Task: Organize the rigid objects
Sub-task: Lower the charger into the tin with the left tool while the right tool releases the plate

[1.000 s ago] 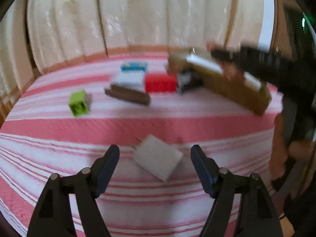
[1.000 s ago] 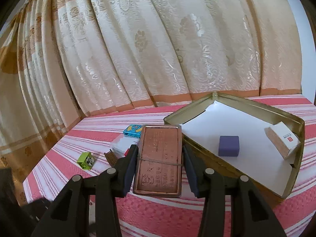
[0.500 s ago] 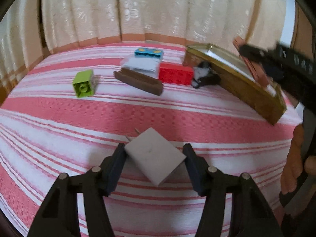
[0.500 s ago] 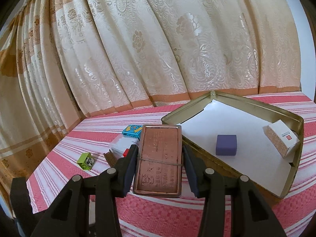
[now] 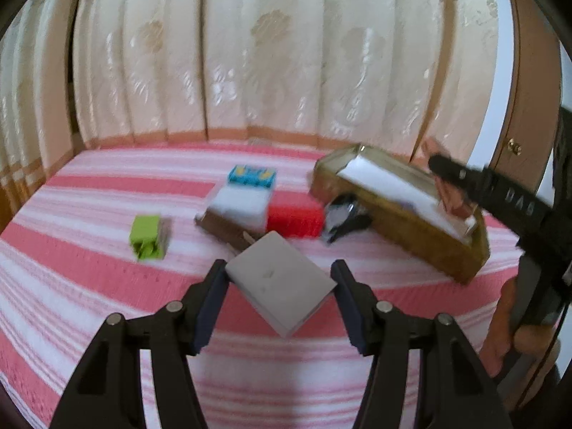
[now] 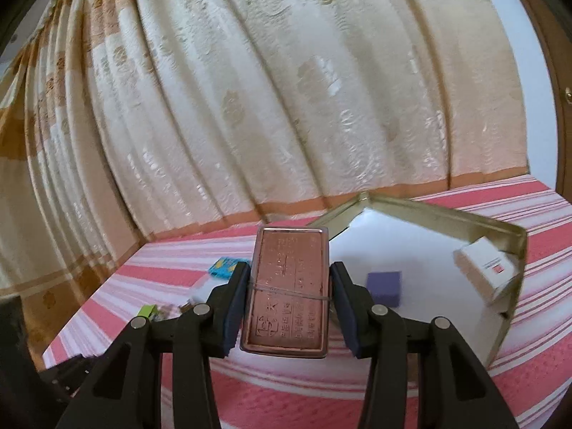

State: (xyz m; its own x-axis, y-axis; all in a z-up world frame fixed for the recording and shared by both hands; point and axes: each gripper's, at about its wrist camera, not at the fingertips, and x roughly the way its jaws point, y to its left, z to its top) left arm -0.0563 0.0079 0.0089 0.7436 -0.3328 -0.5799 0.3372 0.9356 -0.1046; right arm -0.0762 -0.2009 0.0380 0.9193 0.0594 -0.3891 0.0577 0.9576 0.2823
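The left gripper [image 5: 279, 291] pinches a flat grey rectangular box [image 5: 280, 280] between its two fingers [image 5: 209, 304], which press on opposite corners, so the box sits turned like a diamond with one corner pointing back toward the camera and its long axis running diagonally from far-left to near-right; it appears held above the pink-and-white striped tabletop [image 5: 89, 279]. Beyond the fingertips lie a brown bar with a white box on it [image 5: 241, 203], a red rectangular block [image 5: 295, 216] and a blue patterned box [image 5: 253, 176]; a lime-green toy block [image 5: 146, 236] sits ahead and to the left of the left finger. The right gripper [image 6: 289, 291] clamps a copper-coloured embossed rectangular tin [image 6: 287, 291] by its long sides, its long axis running straight ahead along the fingers, far end tipped upward. Ahead and right of the right finger stands an open gold metal tin lined white [image 6: 443, 214], holding a purple cube [image 6: 383, 287] and a white carton with a red mark [image 6: 484, 271] against its far right wall.
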